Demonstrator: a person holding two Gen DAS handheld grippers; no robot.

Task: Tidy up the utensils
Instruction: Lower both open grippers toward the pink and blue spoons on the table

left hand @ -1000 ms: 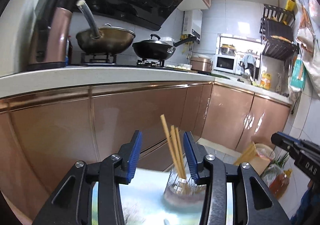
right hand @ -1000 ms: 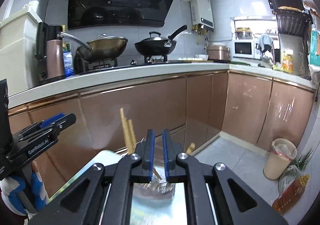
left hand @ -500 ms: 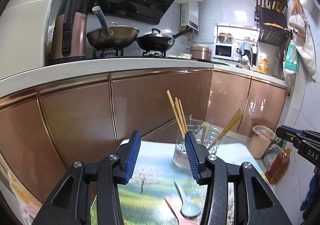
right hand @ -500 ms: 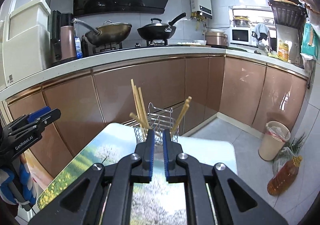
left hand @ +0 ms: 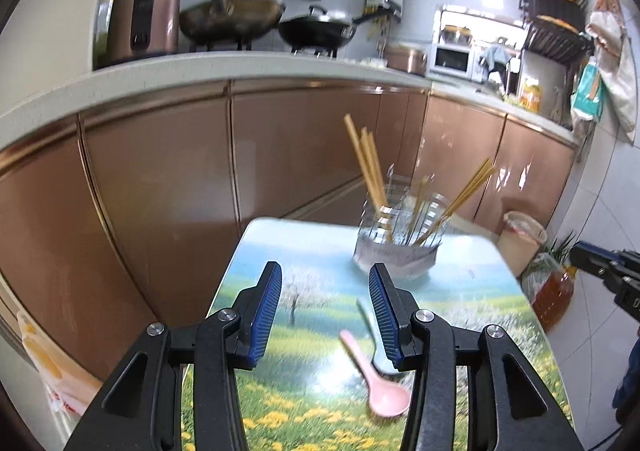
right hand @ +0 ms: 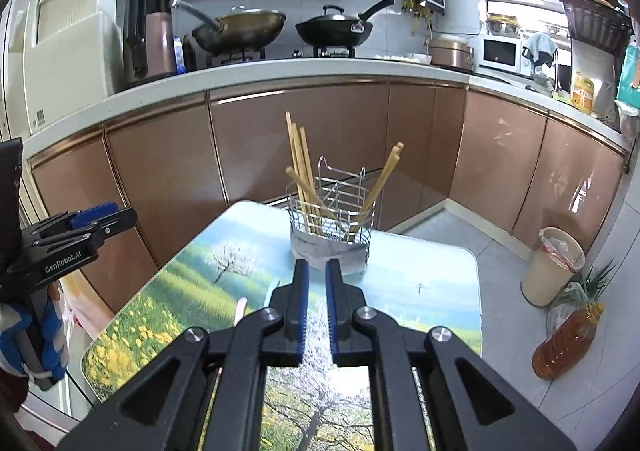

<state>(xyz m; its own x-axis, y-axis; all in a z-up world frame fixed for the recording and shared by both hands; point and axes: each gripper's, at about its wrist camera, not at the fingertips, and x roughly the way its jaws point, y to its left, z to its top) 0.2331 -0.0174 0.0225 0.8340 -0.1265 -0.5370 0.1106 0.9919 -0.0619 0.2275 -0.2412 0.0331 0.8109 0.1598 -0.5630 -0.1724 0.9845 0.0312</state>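
A small worktop (right hand: 440, 291) printed with a meadow and blossoming trees stands in front of the copper-coloured kitchen cabinets (right hand: 304, 139). Near its far edge sits a wire utensil holder (right hand: 331, 219) with several wooden chopsticks (right hand: 300, 167) standing in it, some leaning left, a pair leaning right.

The left gripper (left hand: 325, 309) hangs over the near half of the worktop, its blue-padded fingers (left hand: 267, 311) partly spread with nothing between them. Just beyond and below those fingers lie two spoons on the meadow print: a pink spoon (left hand: 378, 381) with its bowl toward the camera, and a pale blue spoon (left hand: 372, 331) beside it, partly hidden behind the right finger. Both are a little blurred; whether they touch each other I cannot tell.

The right gripper (right hand: 317, 305) points at the holder from the near side, its fingers drawn nearly together, only a thin slit left and nothing in it. The tip of the pink spoon peeks out left of its fingers.

On the floor to the right stand a lined bin (right hand: 554, 265) and a bottle of oil (right hand: 568, 343).
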